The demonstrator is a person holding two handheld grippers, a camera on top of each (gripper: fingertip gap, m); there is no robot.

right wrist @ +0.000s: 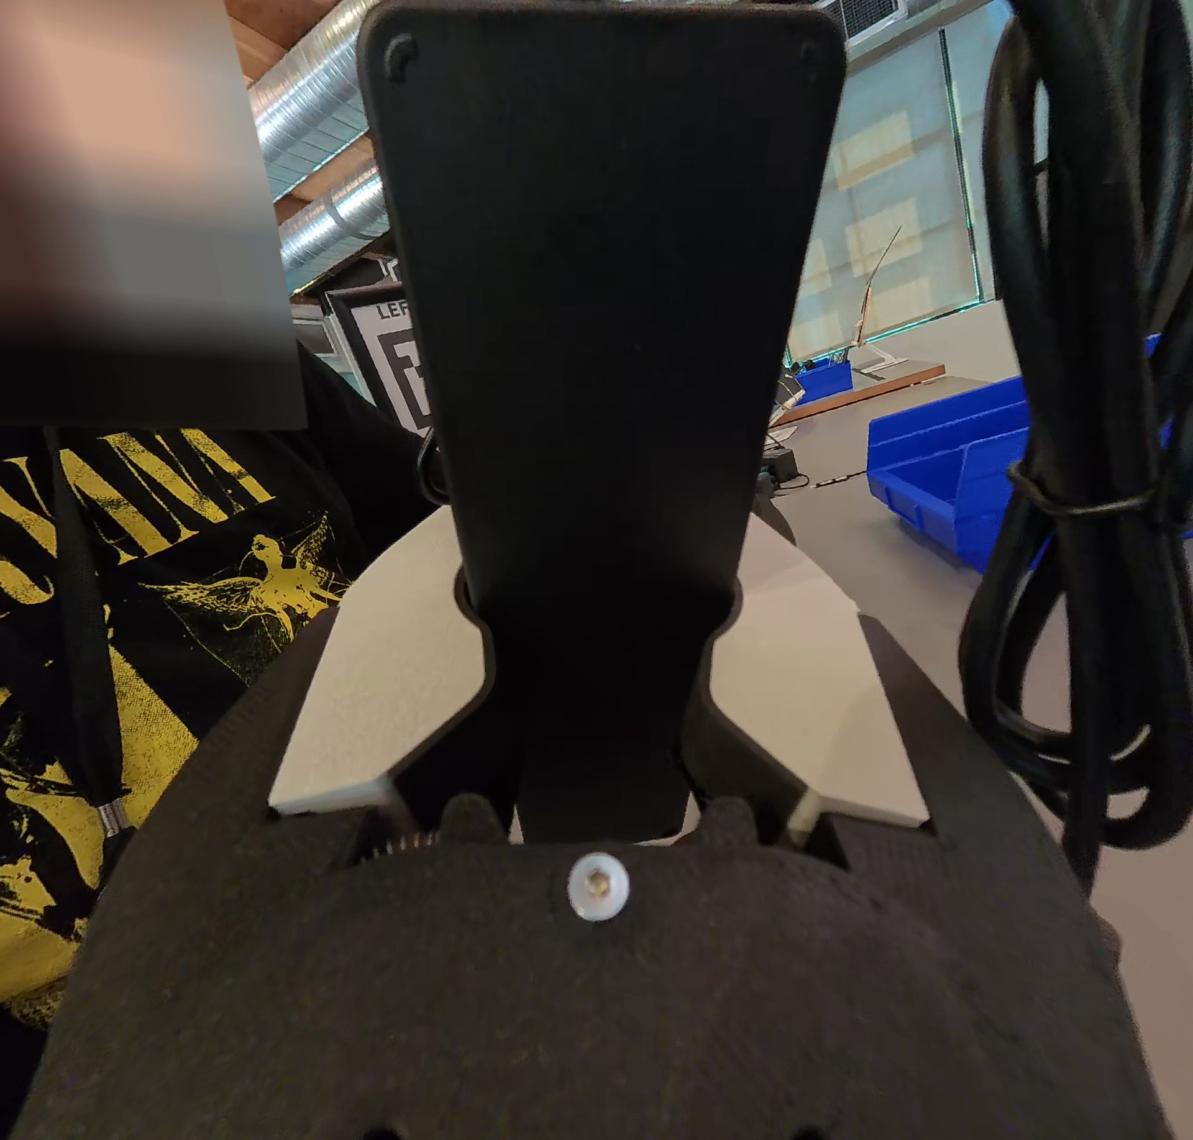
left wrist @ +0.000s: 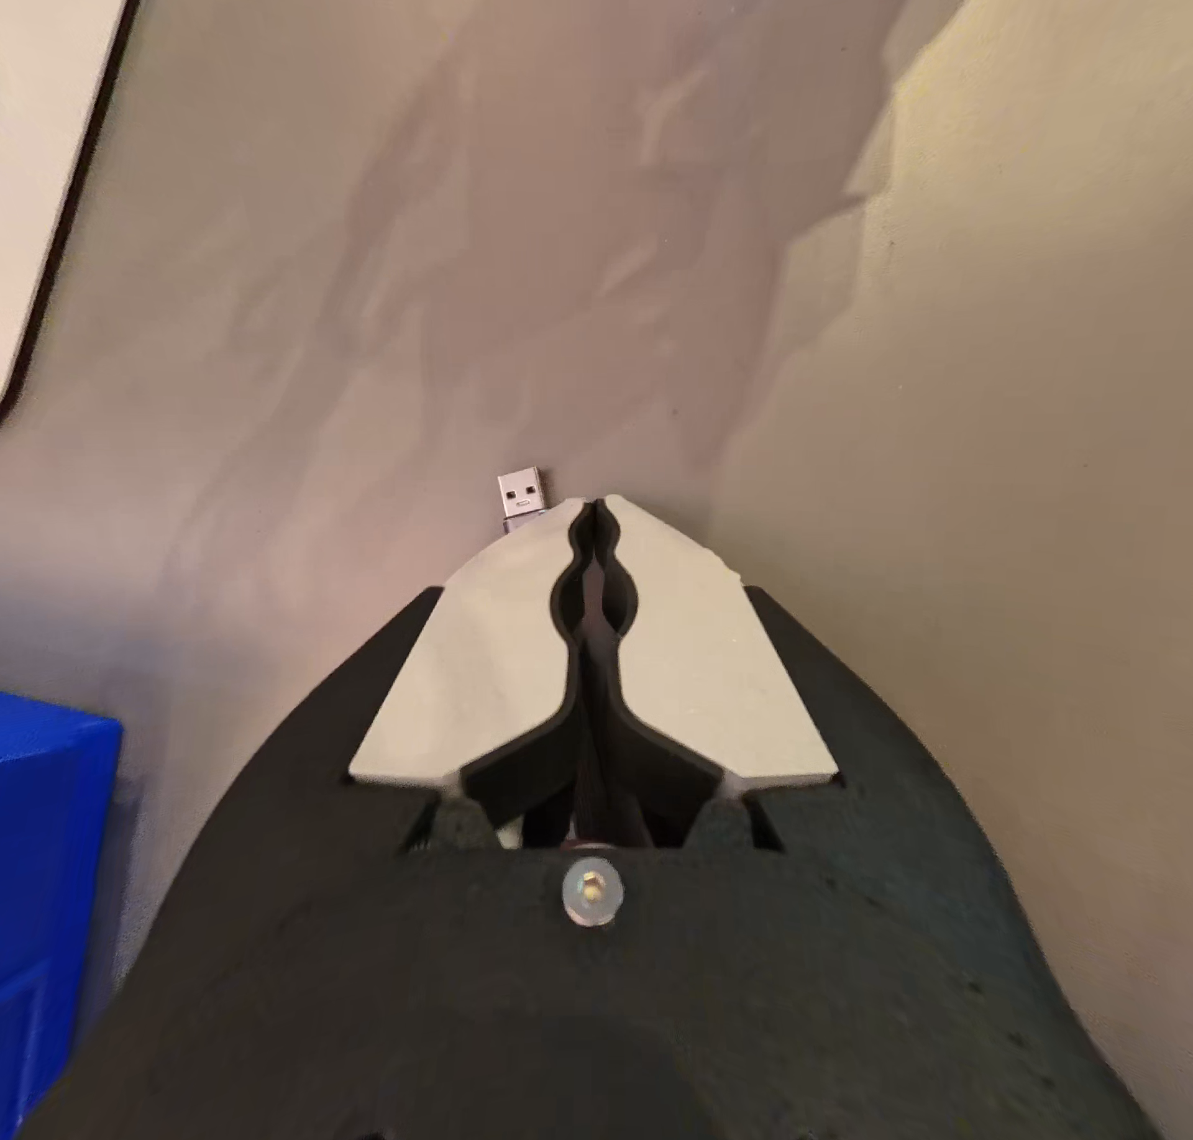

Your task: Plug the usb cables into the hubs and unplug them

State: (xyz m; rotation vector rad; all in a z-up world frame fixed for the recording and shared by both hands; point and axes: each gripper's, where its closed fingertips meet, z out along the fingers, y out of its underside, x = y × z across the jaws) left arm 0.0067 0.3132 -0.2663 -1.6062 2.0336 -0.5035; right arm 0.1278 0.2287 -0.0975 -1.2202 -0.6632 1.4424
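Note:
In the left wrist view my left gripper (left wrist: 595, 503) is shut, its white fingertips (left wrist: 645, 528) meeting just above the grey table (left wrist: 452, 205). A silver USB plug (left wrist: 521, 496) lies just left of the tips, its rear hidden under the left finger. I cannot tell whether its cable is pinched. In the right wrist view my right gripper (right wrist: 600, 528) is shut on a wide black hub (right wrist: 600, 270) and holds it up in the air. The hub fills the gap between the white fingers (right wrist: 387, 657). A bundled black cable (right wrist: 1084, 399) hangs at the right.
A blue bin (left wrist: 51, 851) stands at the table's left, and a black-edged white sheet (left wrist: 39, 141) lies at the far left. In the right wrist view a blue bin (right wrist: 949, 463) sits on the table, and a person in a black and yellow shirt (right wrist: 161, 592) is close on the left. Across from one pair of fingers to the other is roughly 20 cm.

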